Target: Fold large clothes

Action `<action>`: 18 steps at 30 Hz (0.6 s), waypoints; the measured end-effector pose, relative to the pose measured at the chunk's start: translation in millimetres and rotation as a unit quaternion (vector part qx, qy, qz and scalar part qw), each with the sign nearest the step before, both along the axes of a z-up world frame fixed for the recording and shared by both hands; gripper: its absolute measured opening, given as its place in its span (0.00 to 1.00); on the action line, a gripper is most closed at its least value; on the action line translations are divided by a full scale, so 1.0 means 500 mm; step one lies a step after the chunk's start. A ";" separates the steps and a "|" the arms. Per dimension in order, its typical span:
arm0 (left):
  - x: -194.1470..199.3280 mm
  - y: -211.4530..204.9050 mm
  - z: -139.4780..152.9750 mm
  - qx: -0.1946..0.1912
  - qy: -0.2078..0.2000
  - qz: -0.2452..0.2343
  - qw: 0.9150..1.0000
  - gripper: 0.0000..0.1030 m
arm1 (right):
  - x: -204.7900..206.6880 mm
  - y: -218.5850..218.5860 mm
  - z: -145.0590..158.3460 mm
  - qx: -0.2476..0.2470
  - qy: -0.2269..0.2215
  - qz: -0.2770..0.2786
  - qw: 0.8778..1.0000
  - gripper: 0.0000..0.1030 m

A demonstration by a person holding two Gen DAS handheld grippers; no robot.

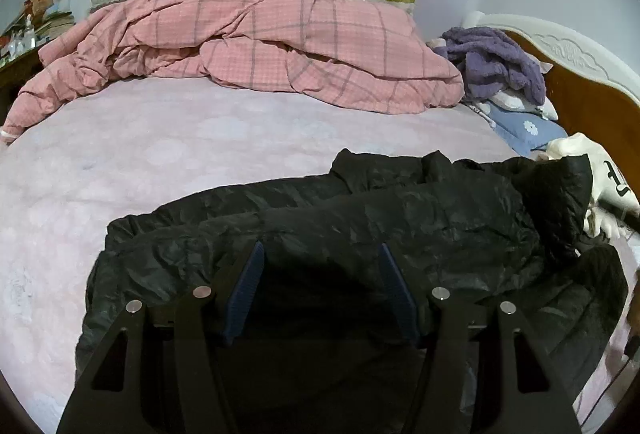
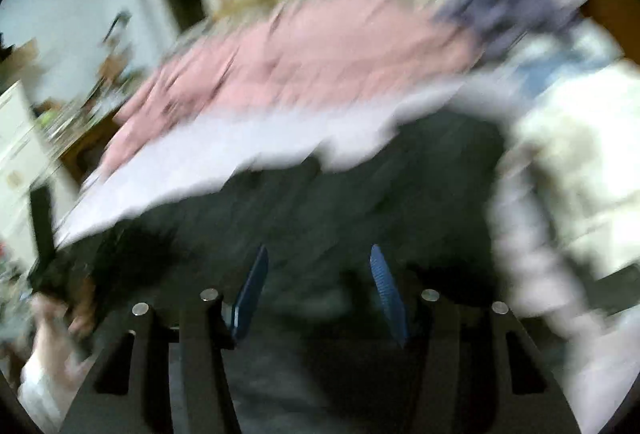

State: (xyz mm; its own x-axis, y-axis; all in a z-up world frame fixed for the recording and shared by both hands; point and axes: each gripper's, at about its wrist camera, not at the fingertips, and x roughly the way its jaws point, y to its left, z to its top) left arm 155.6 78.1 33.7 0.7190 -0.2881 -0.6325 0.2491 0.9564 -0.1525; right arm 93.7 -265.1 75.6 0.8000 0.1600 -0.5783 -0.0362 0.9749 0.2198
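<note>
A black puffer jacket lies across the pink bedsheet, its hood at the right. My left gripper is open, its blue-padded fingers hovering over the jacket's near edge, holding nothing. The right wrist view is heavily motion-blurred: the dark jacket lies below my right gripper, which is open with nothing between its pads.
A crumpled pink checked duvet fills the far side of the bed. A purple blanket and blue pillow lie by the wooden headboard. A white garment lies at the right, beyond the hood.
</note>
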 end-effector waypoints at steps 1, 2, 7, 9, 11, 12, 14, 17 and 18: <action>0.000 -0.001 -0.002 0.001 0.000 -0.001 1.000 0.57 | -0.011 -0.029 0.020 -0.007 -0.020 -0.032 0.999 0.56; 0.000 -0.005 -0.005 0.004 0.001 -0.002 1.000 0.57 | -0.021 -0.068 0.041 -0.014 -0.032 -0.076 0.996 0.57; 0.003 -0.012 -0.016 0.012 0.005 0.000 1.000 0.57 | 0.004 -0.195 0.048 -0.075 0.015 -0.207 0.975 0.57; 0.004 -0.014 -0.020 0.014 0.006 -0.001 1.000 0.57 | 0.055 -0.231 0.007 -0.022 0.080 -0.141 0.986 0.52; 0.005 -0.018 -0.022 0.019 0.006 -0.002 1.000 0.57 | 0.110 -0.248 -0.045 0.025 0.135 -0.114 0.984 0.52; 0.004 -0.019 -0.023 0.021 0.006 -0.004 1.000 0.57 | 0.131 -0.251 -0.061 0.039 0.146 -0.107 0.983 0.52; 0.004 -0.020 -0.021 0.026 0.004 -0.008 1.000 0.57 | 0.171 -0.256 -0.084 0.078 0.153 -0.097 0.980 0.54; 0.007 -0.014 -0.018 0.022 0.003 -0.007 1.000 0.57 | 0.232 -0.271 -0.143 0.196 0.192 -0.098 0.957 0.73; 0.010 -0.012 -0.018 0.018 0.005 -0.006 1.000 0.57 | 0.248 -0.264 -0.162 0.222 0.205 -0.096 0.948 0.73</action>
